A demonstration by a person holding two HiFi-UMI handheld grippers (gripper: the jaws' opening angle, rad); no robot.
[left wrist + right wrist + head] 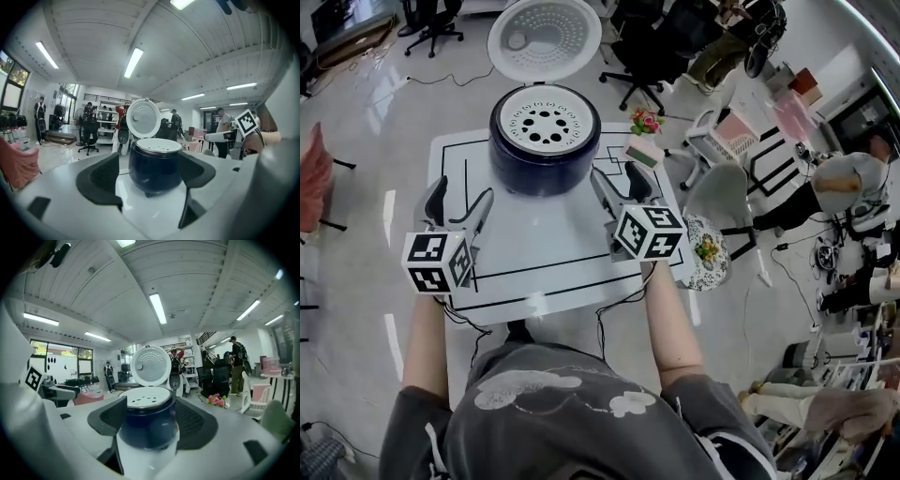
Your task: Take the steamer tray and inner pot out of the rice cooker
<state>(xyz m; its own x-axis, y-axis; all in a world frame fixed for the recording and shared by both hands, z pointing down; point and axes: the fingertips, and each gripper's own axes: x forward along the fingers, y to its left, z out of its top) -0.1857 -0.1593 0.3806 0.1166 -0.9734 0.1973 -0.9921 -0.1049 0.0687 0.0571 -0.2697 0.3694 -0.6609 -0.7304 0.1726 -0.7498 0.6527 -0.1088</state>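
Observation:
A dark blue rice cooker (545, 148) stands at the far middle of the white table (562, 253) with its round lid (545, 37) swung up and back. A white perforated steamer tray (545, 117) sits in its mouth; the inner pot is hidden beneath. My left gripper (459, 208) hovers open, short of the cooker on its left. My right gripper (620, 192) is open, short of it on its right. The cooker (154, 167) fills the gap ahead in the left gripper view, and the cooker (149, 420) does the same in the right gripper view. Both grippers hold nothing.
A small box with pink flowers (644, 141) sits at the table's far right edge, close to the right gripper. A white chair (722, 202) and a patterned stool (710, 251) stand right of the table. Office chairs (642, 56) and people (223, 129) fill the room behind.

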